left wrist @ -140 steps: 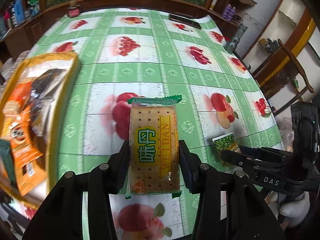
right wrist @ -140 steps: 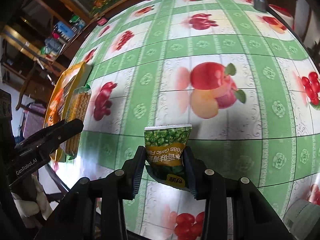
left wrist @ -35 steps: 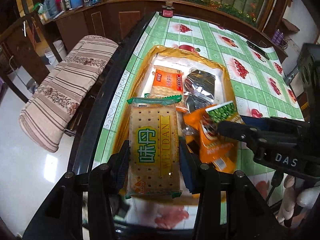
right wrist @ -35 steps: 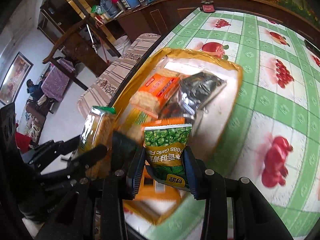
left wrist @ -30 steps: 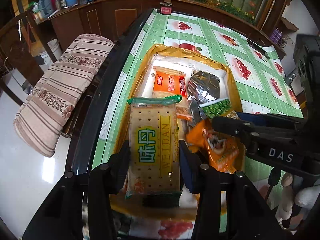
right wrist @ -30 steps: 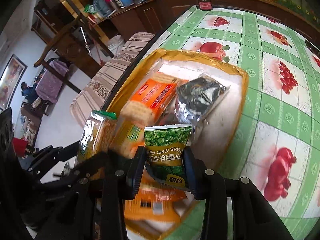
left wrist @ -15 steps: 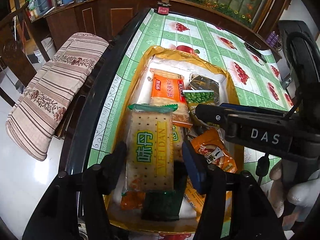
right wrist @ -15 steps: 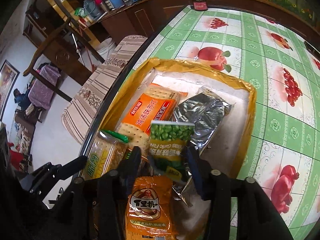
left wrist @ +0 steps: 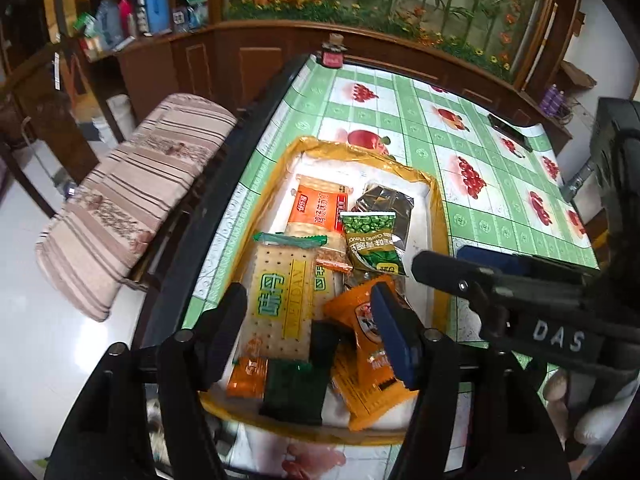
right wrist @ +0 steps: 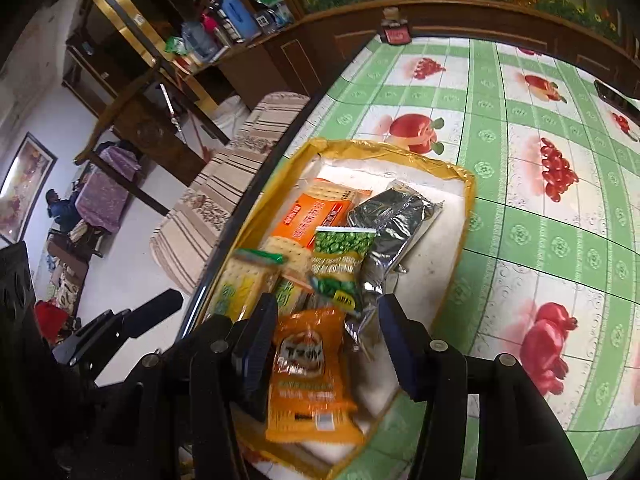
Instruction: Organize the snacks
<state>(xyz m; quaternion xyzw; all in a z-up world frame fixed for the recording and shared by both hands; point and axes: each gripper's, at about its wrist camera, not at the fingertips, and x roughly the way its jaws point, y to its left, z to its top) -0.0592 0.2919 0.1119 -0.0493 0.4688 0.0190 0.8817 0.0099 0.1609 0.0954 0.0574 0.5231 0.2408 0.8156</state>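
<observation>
Below, in the left wrist view, a yellow-rimmed tray (left wrist: 437,216) is seen on the green fruit-patterned tablecloth (left wrist: 480,152) near the table's edge; several snacks are held in it: a cracker pack (left wrist: 282,294) with a green top seal, an orange biscuit pack (left wrist: 320,210) behind it, a green pea packet (left wrist: 372,242), a dark foil packet (left wrist: 390,204), an orange snack bag (left wrist: 360,344), a dark green packet (left wrist: 294,388) and a small orange packet (left wrist: 247,372); the cracker pack is laid in the tray between and beyond the fingers of the left gripper (left wrist: 308,320), closer to the left finger, and no pad is seen pressing on it; the jaws are parted and are opening; the right gripper (left wrist: 500,280) is seen from the side over the tray's right rim, with a gloved hand (left wrist: 592,412) behind it.

Next, in the right wrist view, the same tray (right wrist: 466,216) is shown with the pea packet (right wrist: 342,264) lying on the other snacks, its lower end just beyond the right gripper (right wrist: 326,336); the pads are kept apart from it; the orange snack bag (right wrist: 308,372) is seen between the fingers but lower, in the tray, blurred; the jaws are parted and opening, nothing being gripped; the cracker pack (right wrist: 244,284) is laid at the tray's left side, and the left gripper (right wrist: 132,328) is seen at the left beside the tray.
</observation>
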